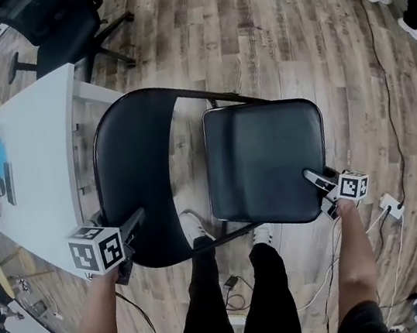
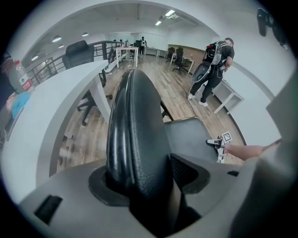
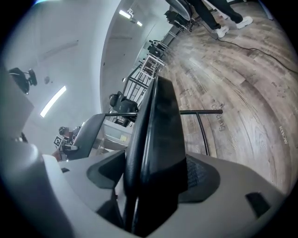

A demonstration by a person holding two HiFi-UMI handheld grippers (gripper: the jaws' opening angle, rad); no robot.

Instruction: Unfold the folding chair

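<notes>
Over the wood floor (image 1: 289,31), head view: one black folding metal chair (image 1: 225,175), seemingly almost open, beside one white bench (image 1: 33,150). Two grippers work it: left gripper (image 1: 132,219) at its curved black backrest (image 1: 135,173), right gripper (image 1: 317,179) on its black padded seat (image 1: 269,152). Left gripper view: jaws opening, backrest between them, unpressed. Right gripper view: jaws clamp the seat edge, probably to push it down.

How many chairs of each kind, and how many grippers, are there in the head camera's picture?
Folding chair: 1
Office chair: 1
Grippers: 2 (left gripper, jaws opening with the folding chair's backrest between them; right gripper, on the seat)
Total: 4
</notes>
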